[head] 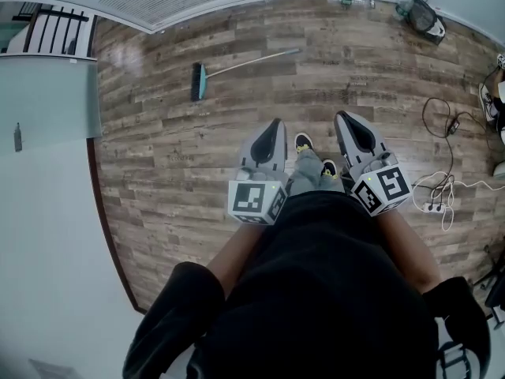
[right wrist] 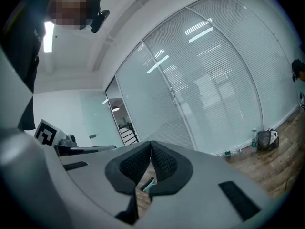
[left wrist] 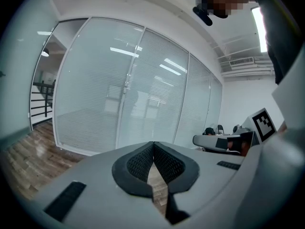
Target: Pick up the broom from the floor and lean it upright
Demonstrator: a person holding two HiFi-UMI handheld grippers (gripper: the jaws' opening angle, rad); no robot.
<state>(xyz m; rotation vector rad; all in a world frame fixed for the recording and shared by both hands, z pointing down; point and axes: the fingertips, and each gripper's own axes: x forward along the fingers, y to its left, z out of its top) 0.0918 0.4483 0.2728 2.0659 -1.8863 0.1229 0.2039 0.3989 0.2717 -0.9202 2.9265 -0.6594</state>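
Note:
The broom (head: 229, 68) lies flat on the wood floor ahead of me, its teal and black head (head: 198, 81) to the left and its pale handle running up to the right. A sliver of that head (right wrist: 148, 183) shows through the gap below my right jaws. My left gripper (head: 275, 122) and right gripper (head: 345, 117) are held side by side in front of my body, both shut with nothing between the pads, well short of the broom.
A glass wall with blinds (left wrist: 143, 94) runs along the far side of the floor. A bag (head: 424, 16) sits at the far right by the glass. Cables and a power strip (head: 438, 200) lie on the floor to my right. A white wall (head: 47, 212) stands at left.

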